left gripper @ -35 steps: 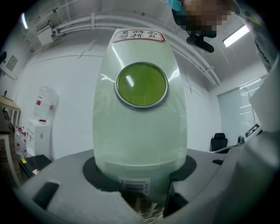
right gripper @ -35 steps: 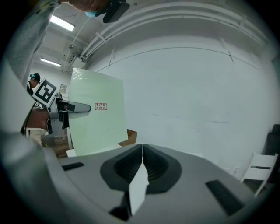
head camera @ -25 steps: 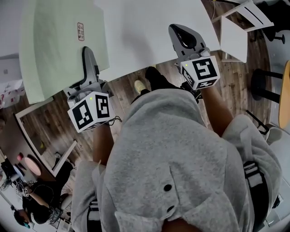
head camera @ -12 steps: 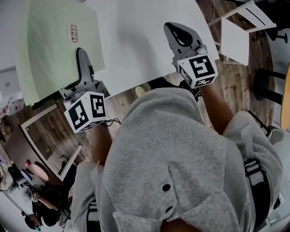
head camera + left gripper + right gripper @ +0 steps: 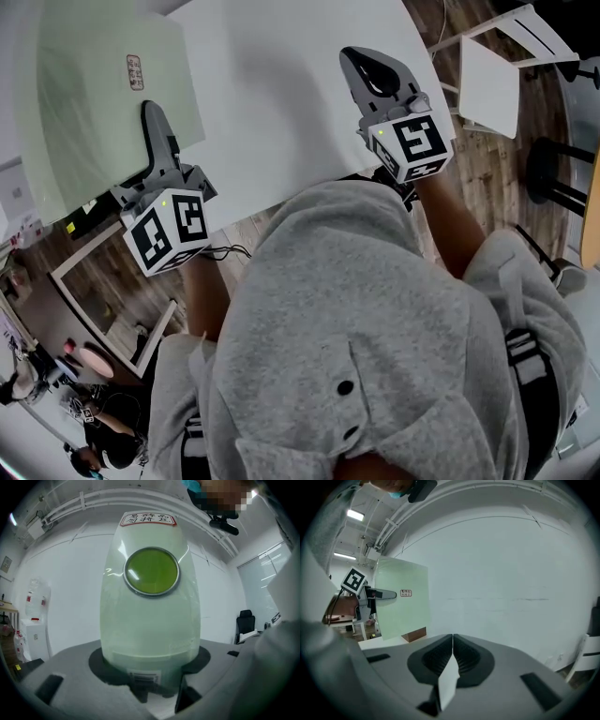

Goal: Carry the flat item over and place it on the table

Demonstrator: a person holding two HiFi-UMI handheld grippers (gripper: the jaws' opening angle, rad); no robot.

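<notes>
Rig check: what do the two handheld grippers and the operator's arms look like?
The left gripper and right gripper are grey moulded plastic with long tapering jaws and dark ribbed pads. Each carries a white cube with black square markers, left cube and right cube, plus a small green light. A thin dark cable runs beside the left cube. The person wears a grey top.

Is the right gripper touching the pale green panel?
Apart. The head view shows the right gripper far from the pale green panel, white tabletop between them; its jaws are shut.
</notes>
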